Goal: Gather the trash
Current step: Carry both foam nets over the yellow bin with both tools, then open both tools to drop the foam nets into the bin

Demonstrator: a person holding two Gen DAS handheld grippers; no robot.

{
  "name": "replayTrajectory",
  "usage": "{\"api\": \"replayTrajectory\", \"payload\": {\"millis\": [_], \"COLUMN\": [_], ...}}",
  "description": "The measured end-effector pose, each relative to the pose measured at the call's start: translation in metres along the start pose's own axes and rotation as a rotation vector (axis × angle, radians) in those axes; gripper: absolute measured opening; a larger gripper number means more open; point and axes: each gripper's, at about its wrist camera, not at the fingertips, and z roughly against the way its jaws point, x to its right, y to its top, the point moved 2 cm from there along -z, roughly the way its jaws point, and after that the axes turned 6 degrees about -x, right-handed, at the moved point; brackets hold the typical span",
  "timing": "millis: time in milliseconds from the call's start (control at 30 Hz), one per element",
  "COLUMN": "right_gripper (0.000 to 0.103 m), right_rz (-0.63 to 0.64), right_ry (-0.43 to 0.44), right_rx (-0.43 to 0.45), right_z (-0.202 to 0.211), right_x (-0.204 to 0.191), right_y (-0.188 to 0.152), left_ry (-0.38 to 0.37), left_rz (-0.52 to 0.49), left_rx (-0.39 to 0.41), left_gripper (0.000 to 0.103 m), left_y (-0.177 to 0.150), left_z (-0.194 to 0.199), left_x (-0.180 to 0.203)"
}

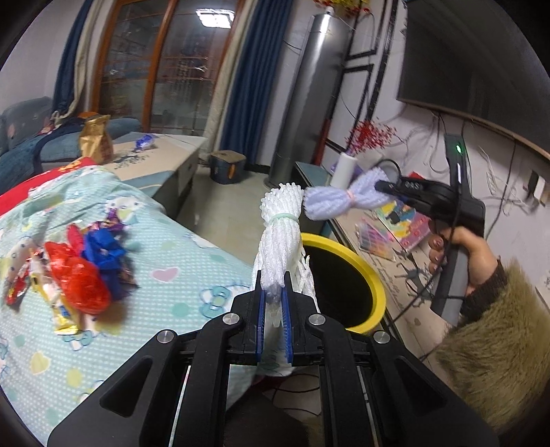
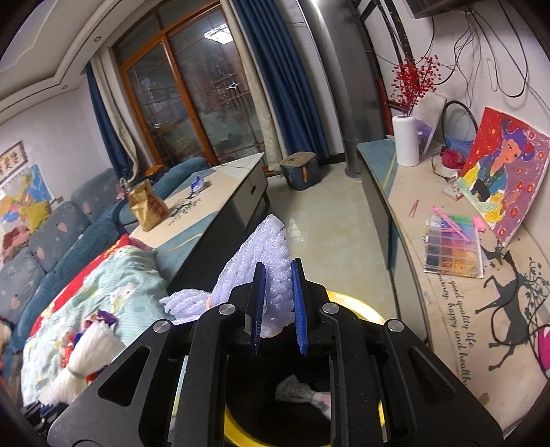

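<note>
Indoor artificial light, moderately dim. A ceiling lamp (image 1: 215, 17) reflects as a bright patch in the dark window glass (image 2: 206, 113). Strong fisheye distortion bends straight edges, and black vignetting fills the corners of both views. Candy wrappers (image 1: 79, 271) on the bedcover (image 1: 178, 247) show motion blur. The metal column (image 1: 309, 86) carries a soft sheen.

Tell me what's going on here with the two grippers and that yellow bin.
A person is collecting trash with a handheld gripper in each hand. The left gripper has its jaws shut on a white foam net bundle, and the right gripper is shut on a lavender foam net bundle. Both are held at the yellow-rimmed bin, which already has crumpled paper inside. More wrappers lie on the patterned blanket.
</note>
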Motion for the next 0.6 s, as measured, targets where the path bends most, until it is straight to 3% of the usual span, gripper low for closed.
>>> {"api": "replayTrajectory", "payload": {"millis": [300,600], "right_gripper": [0.011,0.011], "right_rz": [-0.024,0.017], "right_ry": [-0.072,-0.211], "right_rx": [-0.006,0.009], "right_z": [-0.01,-0.02], "right_x": [0.026,0.045], "right_y": [0.0,-0.007], "left_ry": [-0.072,-0.09], "left_rz": [-0.057,-0.101], "left_rx": [-0.088,-0.159], "left_gripper": [0.009,0.009], "left_y": [-0.008,-0.011], "left_z": [-0.042,-0.087], "left_x": [0.032,0.053]}}
